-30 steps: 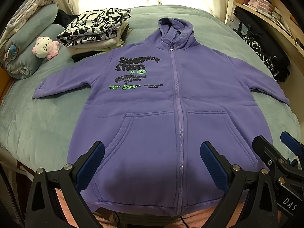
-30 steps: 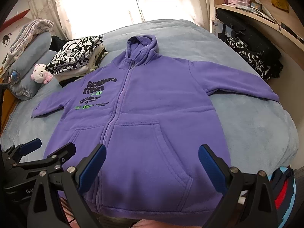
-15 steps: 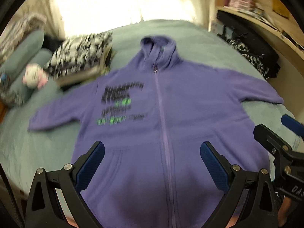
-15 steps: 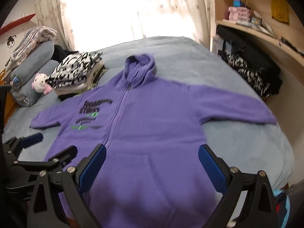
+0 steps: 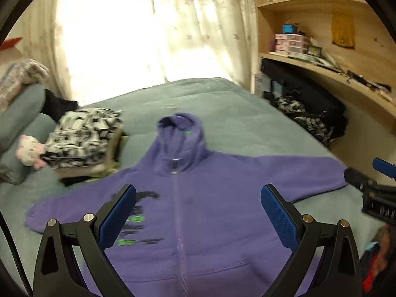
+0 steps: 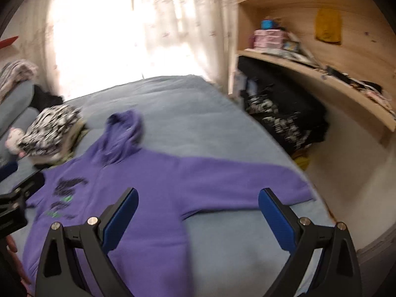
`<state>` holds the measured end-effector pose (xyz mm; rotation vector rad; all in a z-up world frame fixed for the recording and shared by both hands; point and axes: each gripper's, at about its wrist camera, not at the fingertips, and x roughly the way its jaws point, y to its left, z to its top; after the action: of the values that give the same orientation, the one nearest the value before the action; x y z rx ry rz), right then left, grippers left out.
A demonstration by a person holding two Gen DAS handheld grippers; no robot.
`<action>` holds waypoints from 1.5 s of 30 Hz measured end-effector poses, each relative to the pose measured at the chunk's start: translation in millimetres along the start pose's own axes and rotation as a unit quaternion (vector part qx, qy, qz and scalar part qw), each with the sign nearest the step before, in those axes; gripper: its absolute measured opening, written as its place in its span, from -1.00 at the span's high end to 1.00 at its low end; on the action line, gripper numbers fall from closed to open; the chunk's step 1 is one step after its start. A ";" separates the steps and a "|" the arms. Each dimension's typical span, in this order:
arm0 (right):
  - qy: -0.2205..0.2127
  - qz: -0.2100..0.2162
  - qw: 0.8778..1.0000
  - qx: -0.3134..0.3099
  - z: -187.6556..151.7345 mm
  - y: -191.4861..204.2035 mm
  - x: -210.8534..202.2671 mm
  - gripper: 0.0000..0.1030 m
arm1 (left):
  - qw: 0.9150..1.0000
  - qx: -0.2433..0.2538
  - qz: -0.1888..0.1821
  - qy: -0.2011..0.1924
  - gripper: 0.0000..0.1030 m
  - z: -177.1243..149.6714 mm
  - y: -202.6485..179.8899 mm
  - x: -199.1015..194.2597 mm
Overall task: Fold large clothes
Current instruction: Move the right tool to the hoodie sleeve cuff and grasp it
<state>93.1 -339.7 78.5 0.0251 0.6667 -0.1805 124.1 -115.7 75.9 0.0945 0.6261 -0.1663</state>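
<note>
Bedspread (image 5: 247, 113), a soft blue-grey plush, fills most of your view and carries everything else. On it the purple hoodie (image 5: 210, 210) lies flat, front up, zipped along its centre, fleecy and thick, with the rounded hood toward 12 o'clock and both sleeves spread out toward 3 and 9 o'clock; dark and green lettering sits on the chest at about 8 o'clock from the zip. In your right wrist view the same hoodie (image 6: 153, 190) shows one sleeve stretching toward 3 o'clock. At 10 o'clock a stack of folded clothes (image 5: 81, 136), black-and-white patterned on top, rests just beside the hoodie's shoulder, and a small pink-and-white plush toy (image 5: 28, 151) lies next to it. Your left gripper (image 5: 198, 212) hangs above the hoodie's chest, its blue textured pads spread wide with nothing between them. Your right gripper (image 6: 198, 212) is equally wide apart and empty, above the sleeve and bedspread.
</note>
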 end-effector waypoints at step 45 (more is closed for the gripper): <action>0.006 0.190 0.981 -0.031 17.0 83.6 120.4 0.77 | 0.970 -0.190 0.028 0.150 -0.91 -87.3 87.2 132.3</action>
<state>210.9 -278.0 14.7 0.0932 0.6681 0.2080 195.4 -34.7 -69.2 -0.2384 0.9457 0.0267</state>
